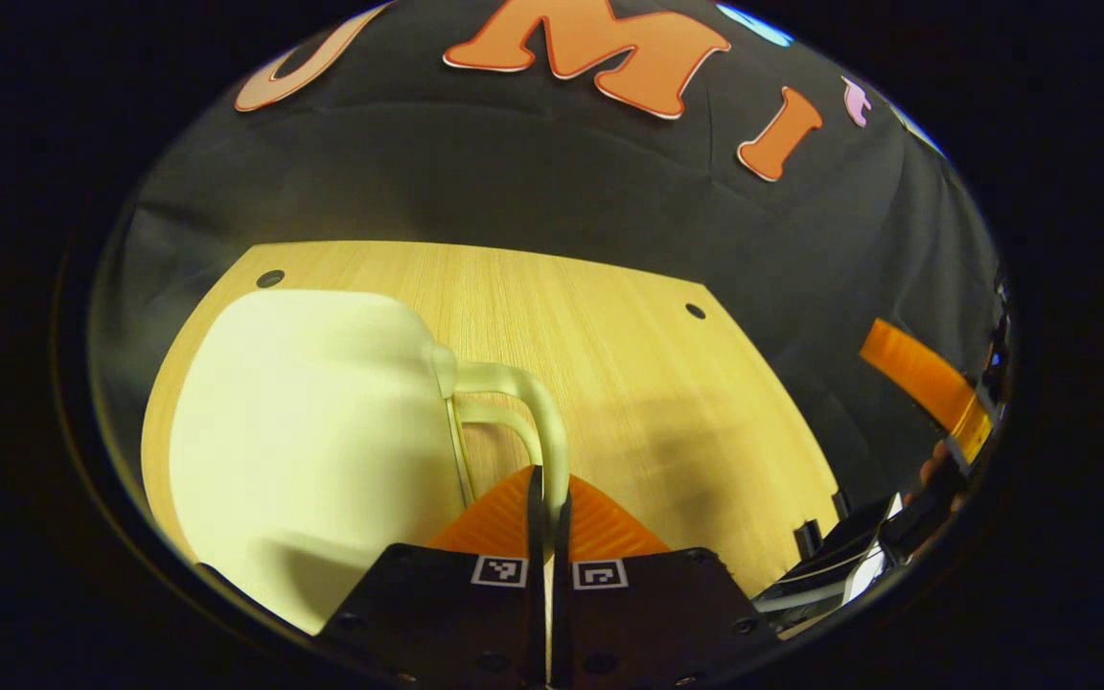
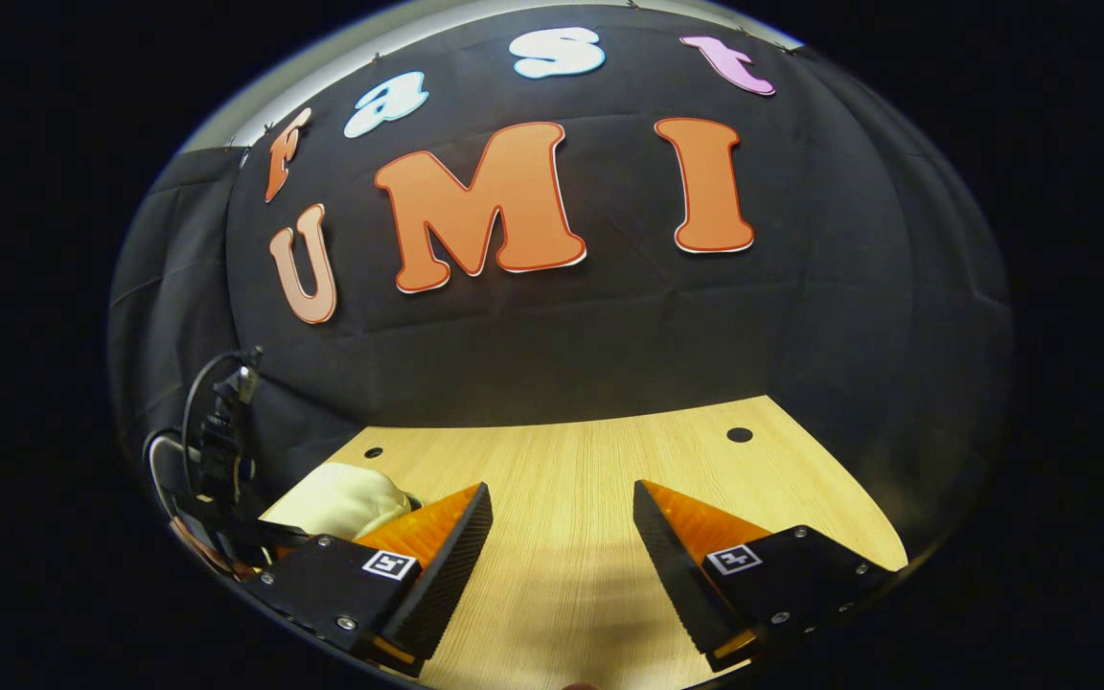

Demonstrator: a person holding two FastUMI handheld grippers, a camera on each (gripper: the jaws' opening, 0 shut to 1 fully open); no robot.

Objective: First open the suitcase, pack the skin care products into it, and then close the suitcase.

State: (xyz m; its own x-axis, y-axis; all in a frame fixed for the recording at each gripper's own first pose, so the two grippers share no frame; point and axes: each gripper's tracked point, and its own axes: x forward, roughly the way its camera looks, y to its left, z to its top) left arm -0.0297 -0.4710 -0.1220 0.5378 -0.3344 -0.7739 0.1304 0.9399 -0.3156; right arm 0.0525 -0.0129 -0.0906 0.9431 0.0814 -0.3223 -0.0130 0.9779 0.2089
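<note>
Two views, taken in turn. From the left gripper view, the left tongs (image 1: 548,498) are pressed together on the handle (image 1: 525,402) of a pale suitcase (image 1: 308,436), which lies flat on the wooden surface (image 1: 648,383) with the handle facing the tongs. Far right, the other gripper (image 1: 926,383) shows. From the right gripper view, the right tongs (image 2: 562,498) stand wide apart holding nothing, above bare wood, with the suitcase off to their left behind one finger.

Suitcase (image 1: 312,431) on table (image 1: 629,364), handle (image 1: 523,402) at left gripper (image 1: 548,498).
</note>
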